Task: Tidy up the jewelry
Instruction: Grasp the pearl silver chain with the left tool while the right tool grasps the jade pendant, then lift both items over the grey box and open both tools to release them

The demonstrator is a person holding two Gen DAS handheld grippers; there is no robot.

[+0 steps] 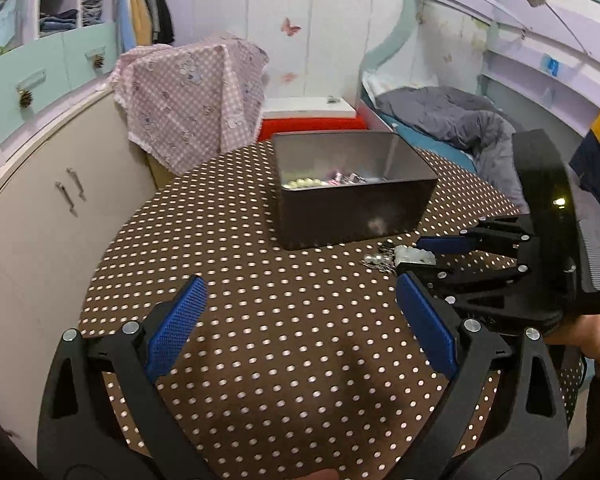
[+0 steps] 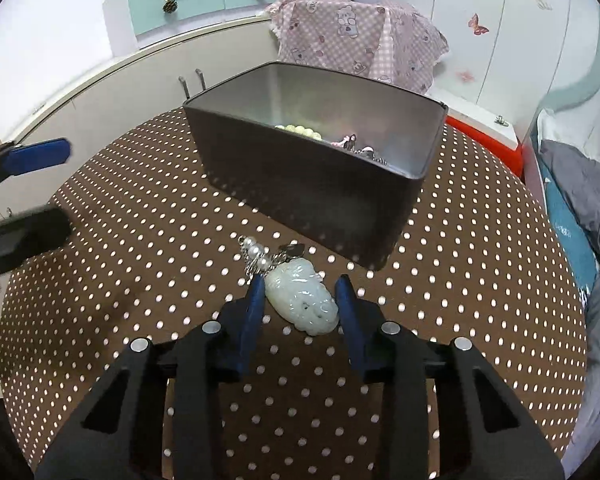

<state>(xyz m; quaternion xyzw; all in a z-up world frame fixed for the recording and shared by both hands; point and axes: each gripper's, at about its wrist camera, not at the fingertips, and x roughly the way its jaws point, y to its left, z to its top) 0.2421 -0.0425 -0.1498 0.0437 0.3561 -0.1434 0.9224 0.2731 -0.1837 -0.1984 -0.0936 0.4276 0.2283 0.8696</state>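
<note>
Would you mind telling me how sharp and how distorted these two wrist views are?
Left wrist view: strong fisheye bending of the cabinets, dark corners, the box and its contents slightly soft. Right wrist view: same curvature, but the pale carved pendant between the right gripper pads is crisp; the left gripper looks blurred.

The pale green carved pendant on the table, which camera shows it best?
The right wrist view: the carved pendant lies close and sharp between the right gripper jaws, its carving readable. In the left wrist view the pendant is small, off to the side and partly hidden by that gripper.
</note>
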